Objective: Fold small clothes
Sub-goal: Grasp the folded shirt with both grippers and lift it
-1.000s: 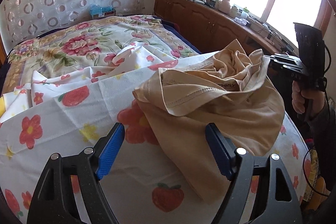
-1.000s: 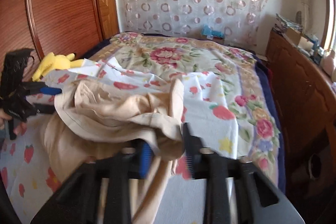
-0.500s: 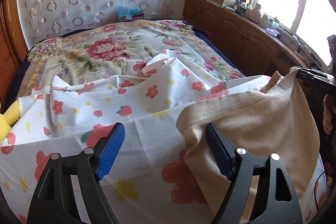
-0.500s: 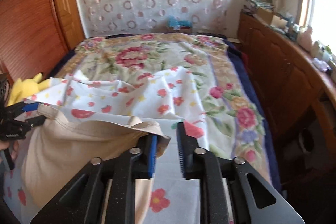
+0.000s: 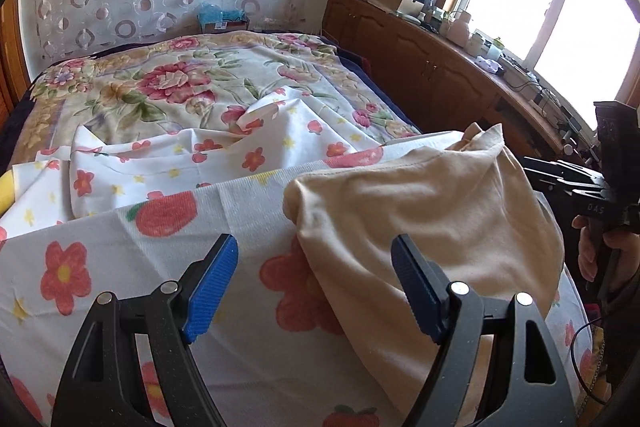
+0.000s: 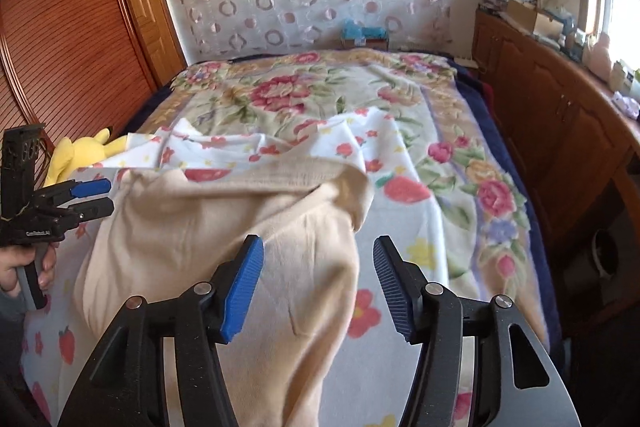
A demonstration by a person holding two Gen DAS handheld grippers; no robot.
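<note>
A beige garment (image 5: 432,223) lies spread on the white flower-and-strawberry blanket (image 5: 120,251), its top edge slightly folded over; it also shows in the right wrist view (image 6: 208,227). My left gripper (image 5: 314,287) is open and empty, its right finger over the garment's left edge. My right gripper (image 6: 318,287) is open and empty above the garment's right side. Each gripper shows in the other's view: the left gripper at far left (image 6: 90,197), the right gripper at far right (image 5: 560,175).
A floral bedspread (image 6: 320,95) covers the bed beyond the blanket. A yellow plush toy (image 6: 80,155) lies at the bed's left edge by a wooden wardrobe (image 6: 60,39). Wooden cabinets (image 5: 420,67) with clutter run along the right under the window.
My right gripper let go of the garment's corner and opened. The garment went from bunched and lifted to lying spread on the blanket. My left gripper stayed open.
</note>
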